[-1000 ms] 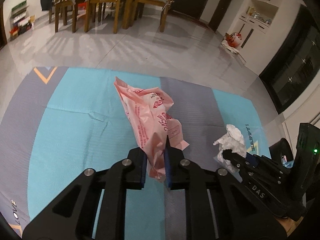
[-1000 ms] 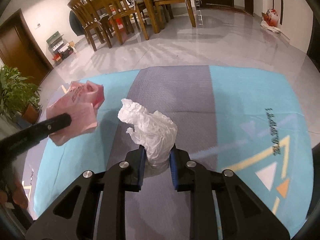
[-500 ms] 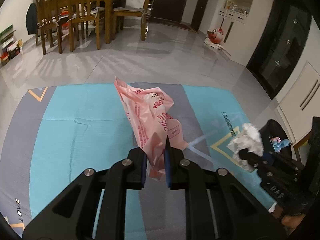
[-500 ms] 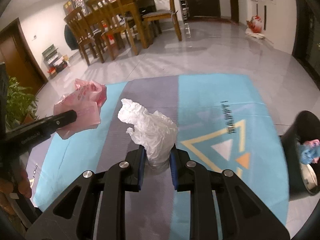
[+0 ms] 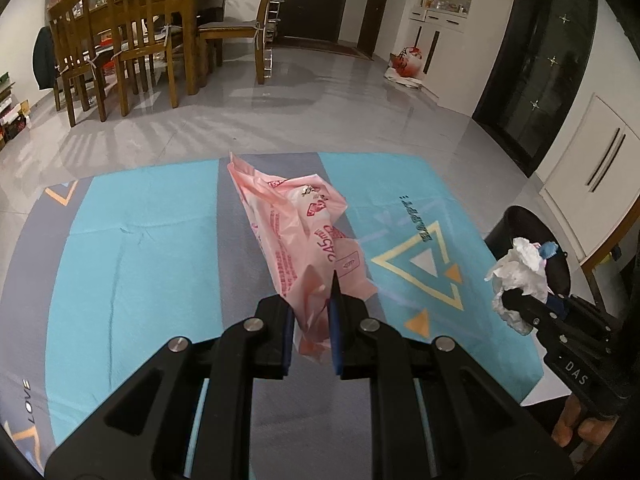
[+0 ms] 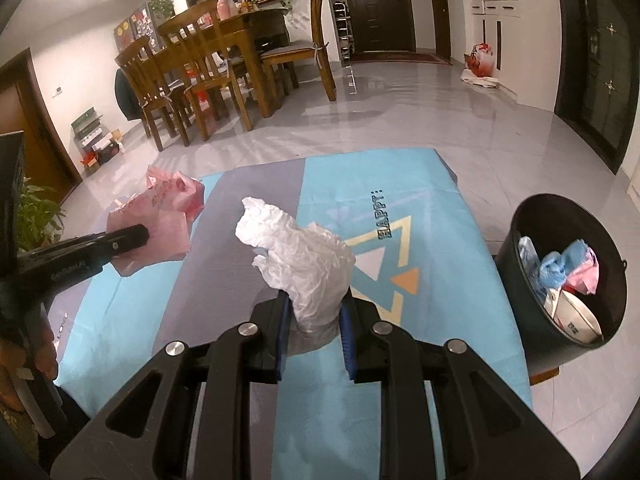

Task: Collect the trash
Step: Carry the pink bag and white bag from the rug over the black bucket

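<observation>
My left gripper [image 5: 310, 320] is shut on a crumpled pink plastic bag [image 5: 304, 236] and holds it above the blue and grey mat [image 5: 140, 248]. The bag also shows at the left of the right wrist view [image 6: 160, 216]. My right gripper [image 6: 314, 320] is shut on a crumpled white paper wad [image 6: 300, 256], held above the mat near its right edge. The wad also shows at the right of the left wrist view [image 5: 518, 268]. A black trash bin [image 6: 560, 280] stands on the floor right of the mat, holding blue, pink and white trash.
A wooden dining table with chairs [image 6: 208, 72] stands on the tiled floor beyond the mat. A potted plant [image 6: 36, 216] is at the far left. A red and white bag [image 5: 406, 64] lies by the white cabinets. Dark doors are at the back.
Both grippers have swung right with their loads. The trash bin has come into view at the right and is now close to the right gripper.
</observation>
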A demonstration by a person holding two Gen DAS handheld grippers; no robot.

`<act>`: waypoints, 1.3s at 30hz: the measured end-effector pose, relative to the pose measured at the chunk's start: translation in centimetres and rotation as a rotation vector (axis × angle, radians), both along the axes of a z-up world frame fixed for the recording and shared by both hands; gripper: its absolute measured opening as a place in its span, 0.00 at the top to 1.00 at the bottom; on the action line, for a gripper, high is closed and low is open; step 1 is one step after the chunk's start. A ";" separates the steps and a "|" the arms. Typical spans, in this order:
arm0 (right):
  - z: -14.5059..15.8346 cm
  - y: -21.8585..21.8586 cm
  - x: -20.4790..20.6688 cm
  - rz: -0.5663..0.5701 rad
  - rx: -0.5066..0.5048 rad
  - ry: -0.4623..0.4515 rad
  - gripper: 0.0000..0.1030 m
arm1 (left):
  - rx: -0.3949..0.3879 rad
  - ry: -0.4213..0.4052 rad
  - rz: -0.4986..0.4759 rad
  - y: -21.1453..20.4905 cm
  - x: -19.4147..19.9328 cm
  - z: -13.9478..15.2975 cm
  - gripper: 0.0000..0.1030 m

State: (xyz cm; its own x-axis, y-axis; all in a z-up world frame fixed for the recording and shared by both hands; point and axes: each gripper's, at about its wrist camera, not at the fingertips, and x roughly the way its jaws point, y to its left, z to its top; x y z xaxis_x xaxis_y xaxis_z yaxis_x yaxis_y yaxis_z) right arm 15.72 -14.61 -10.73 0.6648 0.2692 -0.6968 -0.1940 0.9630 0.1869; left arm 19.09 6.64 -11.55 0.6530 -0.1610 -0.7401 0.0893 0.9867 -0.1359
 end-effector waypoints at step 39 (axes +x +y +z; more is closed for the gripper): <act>2.2 -9.8 -4.1 -0.187 0.073 -0.171 0.78 | 0.100 -0.046 -0.128 -12.6 -4.0 0.7 0.84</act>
State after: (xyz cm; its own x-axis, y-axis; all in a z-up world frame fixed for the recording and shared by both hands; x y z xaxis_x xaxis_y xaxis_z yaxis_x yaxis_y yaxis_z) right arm 11.67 -24.39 -8.54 0.8144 0.1757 -0.5530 -0.0484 0.9703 0.2370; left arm 15.06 -6.00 -10.85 0.6655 -0.1716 -0.7264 0.2187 0.9753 -0.0301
